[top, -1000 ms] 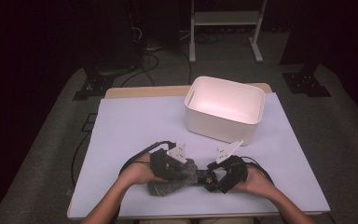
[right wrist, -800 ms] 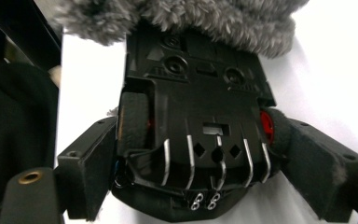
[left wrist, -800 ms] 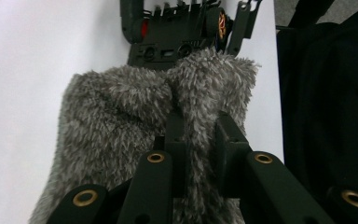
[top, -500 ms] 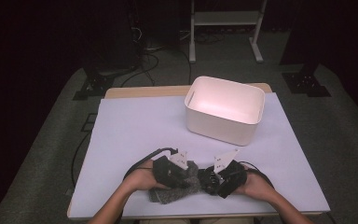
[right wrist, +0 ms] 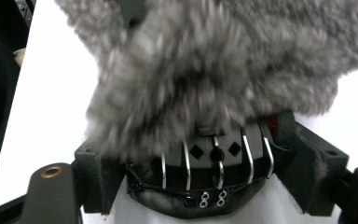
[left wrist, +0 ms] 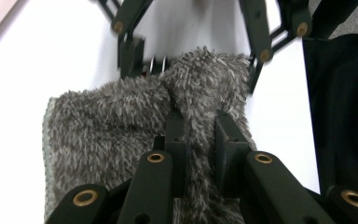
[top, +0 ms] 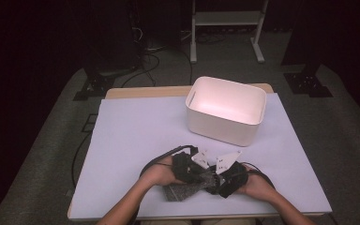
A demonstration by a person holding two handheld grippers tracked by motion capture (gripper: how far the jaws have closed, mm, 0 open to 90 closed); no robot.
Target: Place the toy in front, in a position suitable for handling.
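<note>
A fuzzy grey cloth [top: 183, 191] lies bunched on the white mat near the table's front edge, between both hands. My left gripper [top: 200, 177] is shut on it; in the left gripper view its jaws [left wrist: 198, 121] pinch a fold of the cloth [left wrist: 102, 126]. My right gripper [top: 212, 181] faces it from the right. Its jaws have closed a little in the last second and still stand wide. The far end of the cloth [right wrist: 214, 60] sits between the right gripper [right wrist: 200, 154] jaws, and a gap shows at one pad. The right gripper [left wrist: 193, 58] also appears opposite the left one.
A white rectangular bin [top: 222, 129] stands open at the back right of the mat [top: 136, 136]. The person's dark clothing [left wrist: 340, 102] is close behind the table's near edge. Cables loop from both grippers around the hands.
The left gripper has moved a little toward the right one, carrying the cloth with it. The right hand has stayed about where it was.
</note>
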